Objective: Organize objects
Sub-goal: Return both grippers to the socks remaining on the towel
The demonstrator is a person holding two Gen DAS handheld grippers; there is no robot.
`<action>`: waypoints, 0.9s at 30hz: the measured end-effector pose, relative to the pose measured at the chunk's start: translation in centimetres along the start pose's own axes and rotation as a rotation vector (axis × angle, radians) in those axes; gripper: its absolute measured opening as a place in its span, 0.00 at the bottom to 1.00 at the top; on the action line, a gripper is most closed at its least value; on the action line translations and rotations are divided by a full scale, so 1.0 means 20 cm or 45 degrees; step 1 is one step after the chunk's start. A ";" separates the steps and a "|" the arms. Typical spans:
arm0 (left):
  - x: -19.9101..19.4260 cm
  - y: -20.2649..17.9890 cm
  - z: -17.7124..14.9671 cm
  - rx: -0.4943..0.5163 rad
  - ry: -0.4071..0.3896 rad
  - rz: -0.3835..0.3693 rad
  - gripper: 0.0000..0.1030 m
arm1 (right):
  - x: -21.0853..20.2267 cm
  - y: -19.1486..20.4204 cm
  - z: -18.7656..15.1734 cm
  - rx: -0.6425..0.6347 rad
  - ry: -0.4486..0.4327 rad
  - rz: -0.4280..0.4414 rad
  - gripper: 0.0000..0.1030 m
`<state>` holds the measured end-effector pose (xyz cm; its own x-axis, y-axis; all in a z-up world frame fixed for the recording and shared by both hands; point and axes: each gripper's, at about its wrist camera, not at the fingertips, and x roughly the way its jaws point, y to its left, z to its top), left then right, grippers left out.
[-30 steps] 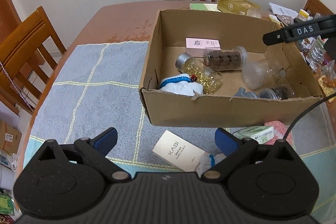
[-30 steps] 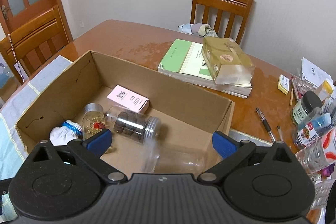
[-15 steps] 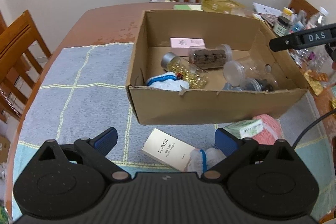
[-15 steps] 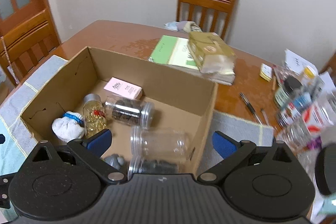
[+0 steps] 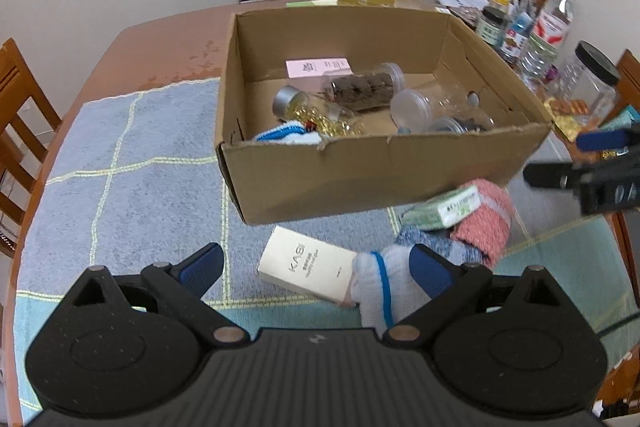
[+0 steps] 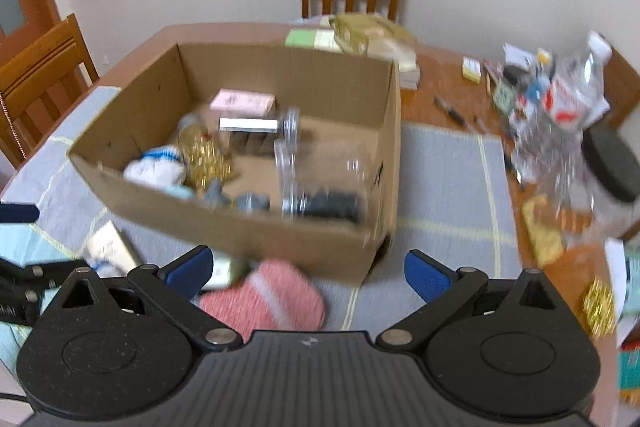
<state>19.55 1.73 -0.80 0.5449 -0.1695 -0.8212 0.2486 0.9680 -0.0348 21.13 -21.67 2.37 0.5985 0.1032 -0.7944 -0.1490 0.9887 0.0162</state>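
Jaws of both grippers, left gripper (image 5: 316, 263) and right gripper (image 6: 306, 267), gape empty above loose items beside the brown cardboard box (image 5: 372, 183) on the desk, likely ready to gather the cream rectangular carton (image 5: 306, 263).

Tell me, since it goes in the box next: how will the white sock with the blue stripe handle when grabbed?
The sock looks soft and bunched, so it will probably squash and droop. Likely light; it leans on the cream box, which might shift.
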 end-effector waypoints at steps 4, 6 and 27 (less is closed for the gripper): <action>-0.01 0.00 -0.04 0.022 0.013 -0.061 0.96 | 0.04 0.01 -0.12 0.082 0.057 -0.025 1.00; -0.01 -0.01 -0.06 0.048 0.011 -0.104 0.96 | 0.04 0.02 -0.17 0.114 0.083 -0.056 1.00; 0.09 -0.27 -0.18 0.064 0.042 0.004 0.96 | 0.24 -0.02 -0.37 -0.192 0.127 0.160 1.00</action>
<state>16.34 -3.05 -4.26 0.5191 -0.1596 -0.8397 0.2874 0.9578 -0.0044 18.25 -22.38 -5.88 0.4879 0.2061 -0.8482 -0.3384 0.9404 0.0339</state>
